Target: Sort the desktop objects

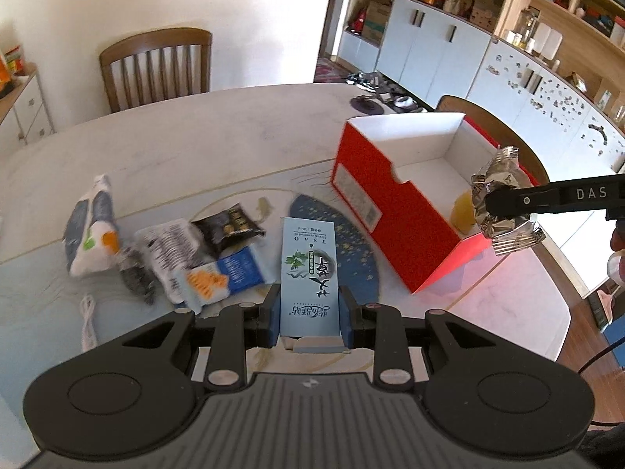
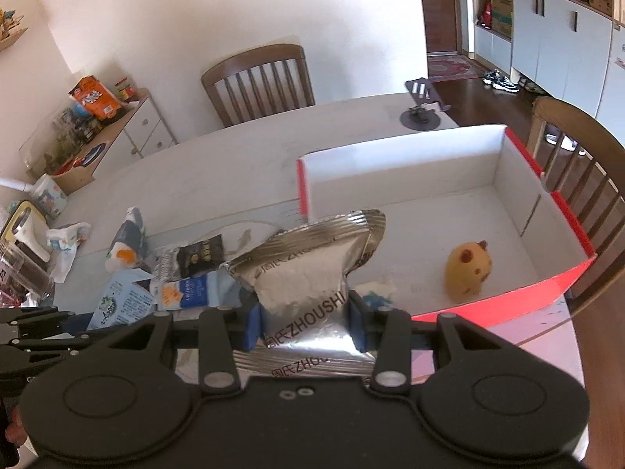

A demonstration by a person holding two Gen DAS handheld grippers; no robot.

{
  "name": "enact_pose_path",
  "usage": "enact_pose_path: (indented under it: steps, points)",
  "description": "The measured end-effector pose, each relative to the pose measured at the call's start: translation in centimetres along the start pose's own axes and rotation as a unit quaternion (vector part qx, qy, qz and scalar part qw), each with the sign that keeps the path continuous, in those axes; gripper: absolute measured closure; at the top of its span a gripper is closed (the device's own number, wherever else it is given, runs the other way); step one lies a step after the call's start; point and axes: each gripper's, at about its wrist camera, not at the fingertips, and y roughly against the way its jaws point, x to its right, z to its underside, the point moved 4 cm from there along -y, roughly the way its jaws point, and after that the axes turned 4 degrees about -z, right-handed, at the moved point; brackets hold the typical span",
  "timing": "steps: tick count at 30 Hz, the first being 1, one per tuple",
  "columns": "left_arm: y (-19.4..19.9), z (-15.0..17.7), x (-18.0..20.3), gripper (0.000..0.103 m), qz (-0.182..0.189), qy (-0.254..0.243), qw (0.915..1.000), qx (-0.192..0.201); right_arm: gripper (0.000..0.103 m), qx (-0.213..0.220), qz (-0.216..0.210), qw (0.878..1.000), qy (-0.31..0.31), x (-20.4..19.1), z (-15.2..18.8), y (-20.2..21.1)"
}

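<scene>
Silver pouch (image 2: 300, 273) lettering, yellow toy (image 2: 466, 271) clear only right-wrist

a pale dining table (image 1: 242, 125) with rounded corners carries everything; its near part bears a printed pattern with a dark blue oval patch (image 1: 351, 250). an open red cardboard box (image 1: 394, 215) with a white inside stands on it toward the right. left of the box lies a loose heap: a white-and-grey pouch with an orange mark (image 1: 91, 226), a black snack packet (image 1: 230, 228), a crinkled white packet with dark print (image 1: 172, 250) and a blue-and-white packet with orange print (image 1: 222, 277), overlapping one another. a dark round-based phone stand (image 2: 422, 111) sits near the far edge. a white cord (image 1: 88, 320) lies near the front left.
</scene>
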Motion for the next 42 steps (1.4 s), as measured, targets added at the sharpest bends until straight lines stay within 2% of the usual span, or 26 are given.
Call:
enact_pose_path:
  steps: [19, 27, 34, 42]
  points:
    - [-3.0, -3.8, 7.2, 0.075, 0.017, -0.05, 0.9986, 0.003, 0.061, 0.003, 0.023, 1.0, -0.005, 7.0, -1.9, 0.6]
    - [-4.1, -5.5, 10.0, 0.075, 0.021, -0.068, 0.9974, 0.007, 0.061, -0.01, 0.024, 1.0, 0.001, 8.9, -2.6, 0.5]
    - [-5.7, -7.1, 12.3, 0.075, 0.025, -0.086, 0.996, 0.005, 0.061, -0.039, 0.03, 0.999, -0.008, 11.0, -3.4, -0.2]
    - [-7.5, -8.9, 13.6, 0.075, 0.03, -0.096, 0.9949, 0.001, 0.061, -0.046, 0.024, 0.999, -0.012, 13.0, -4.5, -1.0]
